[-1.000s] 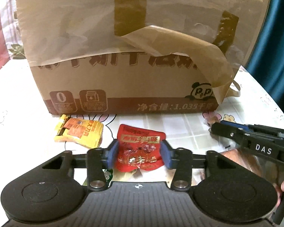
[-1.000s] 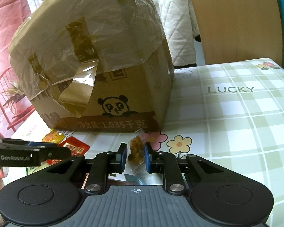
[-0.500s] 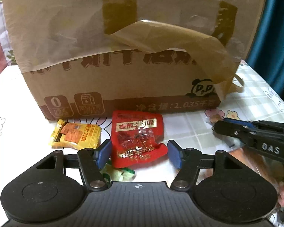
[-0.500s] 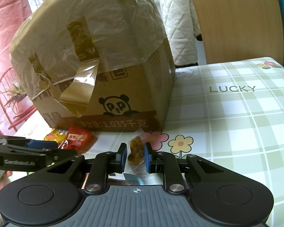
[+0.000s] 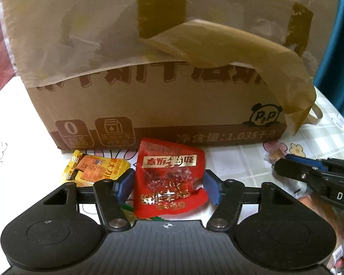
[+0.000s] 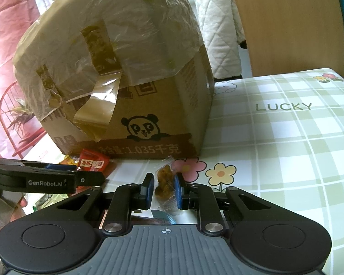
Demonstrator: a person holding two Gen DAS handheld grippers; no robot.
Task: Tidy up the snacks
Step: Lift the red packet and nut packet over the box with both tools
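A: Red packet [image 5: 169, 178] sits between the left gripper [image 5: 168, 188] pads, which stand about half open; its jaws have just been closing a little after widening, and the pads flank the packet's edges without clearly pressing on it.

B: So it lies on the table [image 6: 286, 155], not lifted?

A: It seems so; from the left gripper the yellow packet [image 5: 96, 169] is at ten o'clock, just beside the left pad, and the box [image 5: 162, 105] fills twelve o'clock, close behind both packets.

B: And the other side?

A: The right gripper [image 6: 164, 189] is clamped on a small clear-wrapped brown candy [image 6: 164, 178]; jaws almost fully closed; the wrapper's tails stick out above and below the pads.

B: Seen from the left camera?

A: At three o'clock, well apart from the red packet; the candy's end shows past its tip.

B: Risks?

A: The red packet is slick, crinkled film; if the pads close on its edges alone, I judge it could buckle and slip out; the left pad could also catch the yellow packet, since they are so near; something green lies under the gripper, partly hidden, and could be dragged along.

B: And the candy?

A: Held mostly by the wrapper, I think; a jolt might let it slide free.
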